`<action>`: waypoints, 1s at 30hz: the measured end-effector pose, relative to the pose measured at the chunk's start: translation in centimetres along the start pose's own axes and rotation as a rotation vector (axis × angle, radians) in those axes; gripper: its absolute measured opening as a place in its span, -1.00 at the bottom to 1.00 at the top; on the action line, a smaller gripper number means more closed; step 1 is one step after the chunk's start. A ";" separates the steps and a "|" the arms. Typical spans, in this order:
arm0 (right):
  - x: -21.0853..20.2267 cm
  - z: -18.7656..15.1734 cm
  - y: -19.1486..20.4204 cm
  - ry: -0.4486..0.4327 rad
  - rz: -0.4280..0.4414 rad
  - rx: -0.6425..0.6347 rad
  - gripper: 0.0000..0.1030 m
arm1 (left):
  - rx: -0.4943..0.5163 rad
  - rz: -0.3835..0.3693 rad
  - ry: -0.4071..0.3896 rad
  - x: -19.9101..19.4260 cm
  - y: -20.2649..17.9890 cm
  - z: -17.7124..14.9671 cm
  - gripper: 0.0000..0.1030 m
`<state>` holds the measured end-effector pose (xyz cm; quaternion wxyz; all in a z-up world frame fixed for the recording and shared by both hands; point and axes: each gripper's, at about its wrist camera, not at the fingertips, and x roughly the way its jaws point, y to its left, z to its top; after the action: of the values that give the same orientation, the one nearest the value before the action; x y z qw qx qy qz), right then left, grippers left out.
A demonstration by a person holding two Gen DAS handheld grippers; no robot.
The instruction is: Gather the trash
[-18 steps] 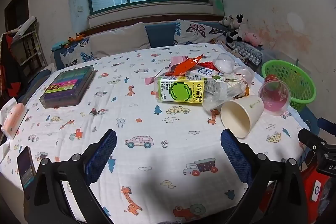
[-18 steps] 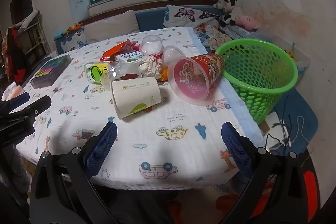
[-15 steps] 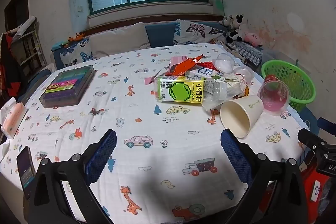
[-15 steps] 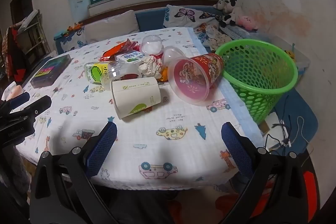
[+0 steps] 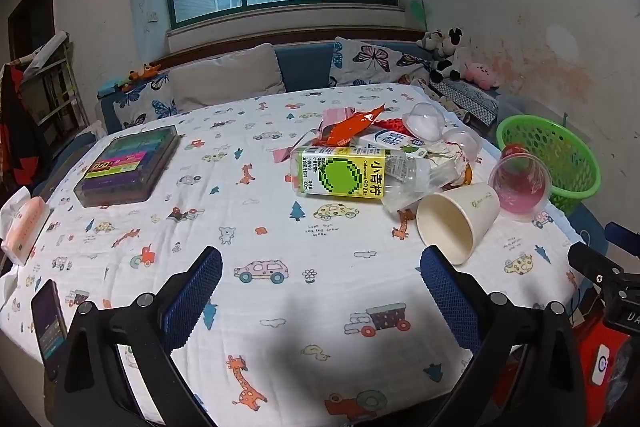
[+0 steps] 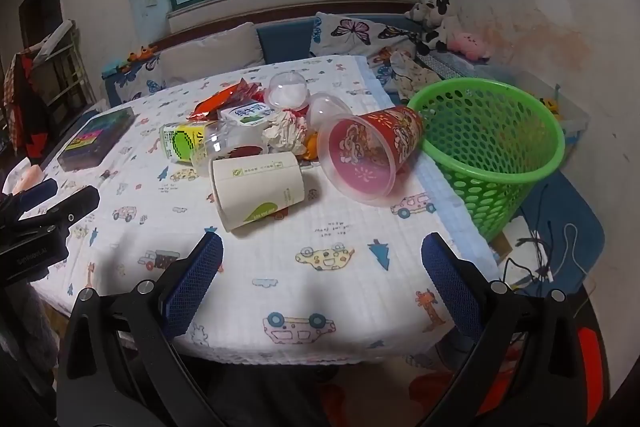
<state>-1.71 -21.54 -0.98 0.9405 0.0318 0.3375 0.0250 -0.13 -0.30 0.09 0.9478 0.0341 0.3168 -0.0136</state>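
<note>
A heap of trash lies on the table's right part: a toppled paper cup [image 5: 460, 217] [image 6: 258, 189], a clear plastic cup with red print [image 6: 372, 151] [image 5: 520, 185], a green-labelled bottle [image 5: 348, 177] [image 6: 188, 143], a milk carton [image 6: 246, 115], crumpled paper [image 6: 286, 131], an orange wrapper [image 5: 350, 127] and clear dome lids [image 6: 286, 91]. A green mesh basket [image 6: 492, 143] [image 5: 554, 155] stands off the table's right edge. My left gripper [image 5: 320, 291] is open over bare cloth, short of the heap. My right gripper [image 6: 322, 283] is open too, near the front edge, with nothing between its fingers.
A box of coloured pens [image 5: 130, 167] lies at the table's left, with a phone [image 5: 50, 327] and a tissue pack [image 5: 24, 227] near the left edge. A sofa with cushions [image 5: 224, 77] runs behind the table. Cables [image 6: 540, 255] lie on the floor by the basket.
</note>
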 end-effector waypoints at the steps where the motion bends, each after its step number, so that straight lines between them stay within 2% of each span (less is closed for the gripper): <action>1: 0.0 0.0 0.0 0.000 0.000 0.001 0.92 | 0.000 0.000 0.000 0.0 -0.1 0.1 0.87; 30: 0.2 0.3 -0.1 0.003 0.001 -0.002 0.92 | -0.002 -0.001 0.003 -0.1 -0.8 0.4 0.87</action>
<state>-1.42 -21.64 -0.88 0.9399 0.0309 0.3389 0.0258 0.05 -1.18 0.42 0.9473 0.0330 0.3183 -0.0139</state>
